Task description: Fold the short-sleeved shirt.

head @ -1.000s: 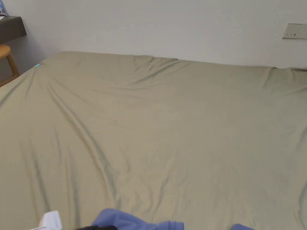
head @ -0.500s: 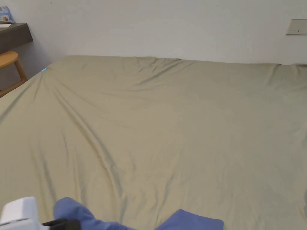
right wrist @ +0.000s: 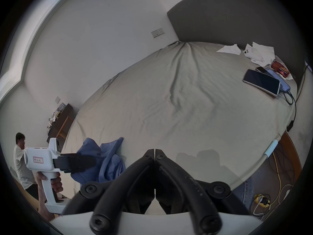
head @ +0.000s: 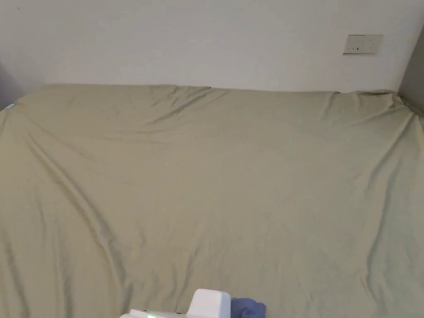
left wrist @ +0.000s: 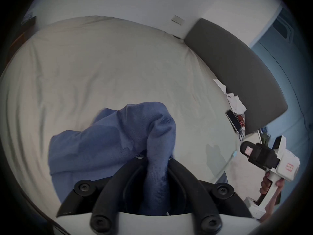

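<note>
1. Left gripper view: the left gripper [left wrist: 156,159] has both jaws clamped on a fold of the blue shirt [left wrist: 108,137]; the shirt lies bunched on the bed [left wrist: 101,60] at its near edge.
2. The right gripper [right wrist: 155,151] has its jaws pressed together on nothing, beside the shirt over the bed.

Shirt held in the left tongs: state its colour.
The shirt is plain blue, with no pattern visible. It shows best in the left gripper view.

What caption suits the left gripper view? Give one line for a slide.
Left hand-held gripper shut on a bunched blue shirt above the beige bed sheet.
</note>
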A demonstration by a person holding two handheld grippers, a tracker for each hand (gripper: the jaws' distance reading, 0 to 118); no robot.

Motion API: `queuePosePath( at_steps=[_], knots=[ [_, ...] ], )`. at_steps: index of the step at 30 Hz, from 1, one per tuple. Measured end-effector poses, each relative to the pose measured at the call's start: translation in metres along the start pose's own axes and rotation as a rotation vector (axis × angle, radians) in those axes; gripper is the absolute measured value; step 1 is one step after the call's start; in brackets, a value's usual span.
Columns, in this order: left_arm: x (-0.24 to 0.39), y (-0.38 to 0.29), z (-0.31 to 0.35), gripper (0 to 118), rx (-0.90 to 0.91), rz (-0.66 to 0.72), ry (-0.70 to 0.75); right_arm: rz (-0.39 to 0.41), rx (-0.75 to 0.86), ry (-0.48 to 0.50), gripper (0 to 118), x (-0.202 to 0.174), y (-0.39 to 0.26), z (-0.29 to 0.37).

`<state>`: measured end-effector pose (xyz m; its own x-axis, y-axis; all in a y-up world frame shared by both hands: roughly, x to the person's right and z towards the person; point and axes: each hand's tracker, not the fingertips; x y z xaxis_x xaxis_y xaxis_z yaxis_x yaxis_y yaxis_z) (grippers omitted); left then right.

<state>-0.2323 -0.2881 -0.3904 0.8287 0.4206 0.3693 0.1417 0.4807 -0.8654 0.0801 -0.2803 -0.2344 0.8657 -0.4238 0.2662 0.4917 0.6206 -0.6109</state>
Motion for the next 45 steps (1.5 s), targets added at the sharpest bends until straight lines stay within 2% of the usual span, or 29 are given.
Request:
queuePosePath(
  at_steps=[2, 4, 6, 8, 10, 11, 12, 14, 15, 17, 21, 26, 29, 32, 35, 37, 38, 42, 43, 45],
  knots=[
    [0.009, -0.004, -0.01, 13, -0.023, -0.056, 0.023, -0.008, -0.001, -0.016, 1, 0.002, 0.001, -0.001],
    [0.013, -0.009, -0.01, 34, -0.039, -0.078, -0.019, -0.012, -0.003, -0.023, 1, 0.002, 0.001, -0.002],
    [0.009, -0.006, 0.003, 56, -0.024, -0.003, -0.144, -0.016, -0.005, -0.015, 1, 0.004, 0.0, -0.004],
    [0.0, -0.001, 0.021, 59, 0.031, 0.105, -0.257, -0.01, -0.015, -0.003, 1, 0.002, 0.001, -0.006],
    [-0.015, 0.004, 0.037, 59, 0.093, 0.206, -0.305, 0.001, -0.023, 0.0, 1, -0.001, 0.003, -0.008],
    [-0.025, 0.004, 0.046, 58, 0.131, 0.236, -0.293, 0.005, -0.025, 0.001, 1, -0.002, 0.003, -0.009],
    [-0.032, 0.004, 0.052, 47, 0.171, 0.246, -0.254, 0.007, -0.025, 0.004, 1, -0.003, 0.003, -0.009],
    [-0.045, 0.001, 0.054, 11, 0.19, 0.226, -0.135, 0.004, -0.026, 0.017, 1, -0.004, 0.004, -0.01],
    [-0.05, 0.0, 0.048, 3, 0.161, 0.213, -0.017, 0.004, -0.029, 0.023, 1, -0.005, 0.005, -0.011],
    [-0.05, -0.002, 0.033, 3, 0.079, 0.164, 0.069, 0.016, -0.029, 0.03, 1, -0.007, 0.007, -0.012],
    [-0.043, -0.011, -0.004, 3, 0.001, 0.202, -0.035, 0.033, -0.018, 0.043, 1, -0.01, 0.007, -0.011],
    [-0.016, -0.018, -0.049, 2, -0.024, 0.103, 0.015, 0.016, -0.027, 0.051, 1, -0.009, 0.001, -0.011],
    [-0.008, -0.016, -0.052, 1, -0.008, 0.118, 0.011, 0.034, -0.055, 0.052, 1, -0.012, -0.004, -0.016],
    [-0.007, -0.018, -0.032, 2, 0.015, 0.128, 0.003, 0.079, -0.083, 0.105, 1, -0.029, -0.004, -0.027],
    [-0.02, -0.036, 0.023, 2, 0.172, 0.247, -0.146, 0.166, -0.101, 0.224, 1, -0.065, -0.003, -0.044],
    [-0.036, -0.053, 0.06, 2, 0.268, 0.307, -0.19, 0.23, -0.121, 0.307, 1, -0.092, -0.005, -0.063],
    [-0.045, -0.062, 0.077, 2, 0.311, 0.32, -0.191, 0.246, -0.142, 0.352, 1, -0.106, -0.007, -0.075],
    [-0.081, -0.088, 0.119, 2, 0.403, 0.386, -0.063, 0.227, -0.292, 0.525, 0, -0.142, -0.024, -0.129],
    [-0.089, -0.092, 0.123, 2, 0.413, 0.424, -0.05, 0.223, -0.327, 0.543, 0, -0.144, -0.029, -0.141],
    [-0.103, -0.101, 0.127, 2, 0.439, 0.505, -0.009, 0.232, -0.419, 0.48, 0, -0.146, -0.042, -0.162]
  ],
)
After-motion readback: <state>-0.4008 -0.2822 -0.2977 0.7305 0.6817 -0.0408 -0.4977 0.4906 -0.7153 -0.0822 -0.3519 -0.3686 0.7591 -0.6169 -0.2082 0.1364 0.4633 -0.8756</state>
